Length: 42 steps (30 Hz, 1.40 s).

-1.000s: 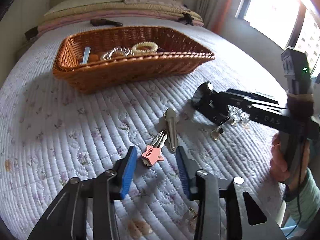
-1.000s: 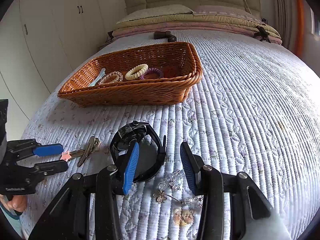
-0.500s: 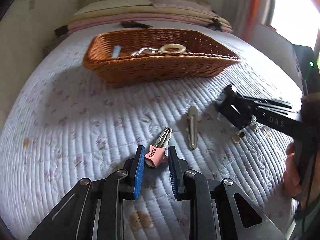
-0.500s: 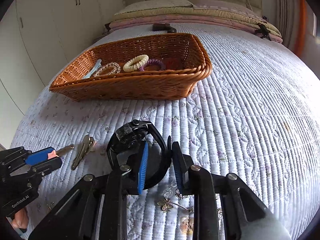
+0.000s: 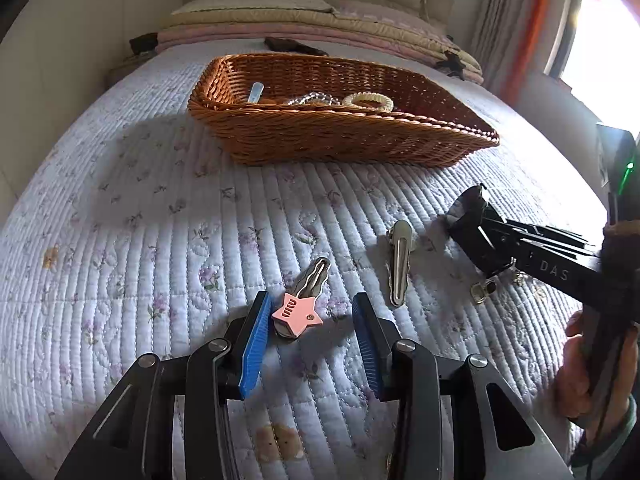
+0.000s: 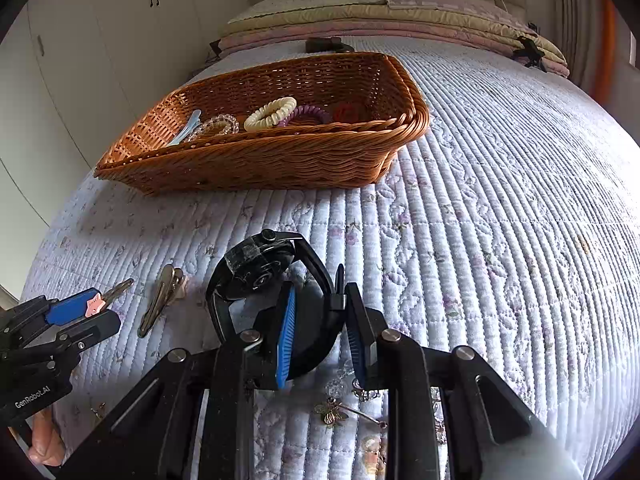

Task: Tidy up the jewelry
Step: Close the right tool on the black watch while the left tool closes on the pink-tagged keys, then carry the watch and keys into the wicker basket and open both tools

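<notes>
Pickup stage: my right gripper (image 6: 320, 332) pinched the watch (image 6: 260, 268) strap; basket (image 6: 280, 160) at twelve o'clock came next. Left gripper (image 5: 308, 340), jaws just reopened, stood spread around the clip (image 5: 298, 310).

A bed covered by a pale lilac quilted bedspread (image 5: 168, 240) with small floral print. Folded cream and pink blankets (image 6: 384, 20) lie stacked at its head. White wardrobe doors (image 6: 100, 40) stand to the left, a bright window (image 5: 604, 40) to the right.

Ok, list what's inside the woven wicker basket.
Inside the woven wicker basket: a pale blue clip, clear beaded bracelet, cream spiral hair tie, purple spiral tie, something red. The near wall hides the floor.
</notes>
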Each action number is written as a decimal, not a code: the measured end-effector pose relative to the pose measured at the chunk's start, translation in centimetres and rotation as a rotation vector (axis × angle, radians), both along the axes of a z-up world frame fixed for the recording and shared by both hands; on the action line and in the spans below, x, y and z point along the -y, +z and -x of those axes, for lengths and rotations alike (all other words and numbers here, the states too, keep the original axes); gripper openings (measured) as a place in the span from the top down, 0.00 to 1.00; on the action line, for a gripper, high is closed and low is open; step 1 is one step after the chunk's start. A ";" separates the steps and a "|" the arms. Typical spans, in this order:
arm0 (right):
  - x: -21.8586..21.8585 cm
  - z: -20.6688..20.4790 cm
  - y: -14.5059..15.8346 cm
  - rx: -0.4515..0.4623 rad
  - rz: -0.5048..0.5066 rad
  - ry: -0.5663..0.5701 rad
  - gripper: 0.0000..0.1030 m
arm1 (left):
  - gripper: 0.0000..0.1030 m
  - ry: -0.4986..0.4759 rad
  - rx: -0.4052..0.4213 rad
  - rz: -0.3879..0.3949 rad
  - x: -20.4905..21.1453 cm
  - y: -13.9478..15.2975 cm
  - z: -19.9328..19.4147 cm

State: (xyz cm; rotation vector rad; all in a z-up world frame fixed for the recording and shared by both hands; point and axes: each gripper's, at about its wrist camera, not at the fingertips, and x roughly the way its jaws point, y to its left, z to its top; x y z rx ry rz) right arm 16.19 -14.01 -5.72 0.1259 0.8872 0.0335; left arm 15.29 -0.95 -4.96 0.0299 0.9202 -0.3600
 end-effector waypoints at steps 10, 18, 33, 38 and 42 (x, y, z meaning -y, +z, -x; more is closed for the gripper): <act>-1.2 0.9 0.8 0.064 0.053 0.025 0.87 | 0.77 0.033 0.078 -0.078 1.2 0.5 0.7; -1.8 2.0 1.6 0.110 0.079 0.047 0.87 | 0.77 0.052 0.096 -0.009 -0.3 0.7 1.4; -0.5 4.2 9.9 0.308 0.018 0.040 0.87 | 0.77 0.065 0.326 0.190 -3.3 8.9 2.3; -0.9 -0.2 13.9 0.348 0.072 0.021 0.87 | 0.77 0.096 0.399 0.242 -3.5 13.3 -1.2; -0.6 -5.6 14.1 0.296 0.071 -0.011 0.87 | 0.77 0.101 0.372 0.282 -2.9 14.0 -5.3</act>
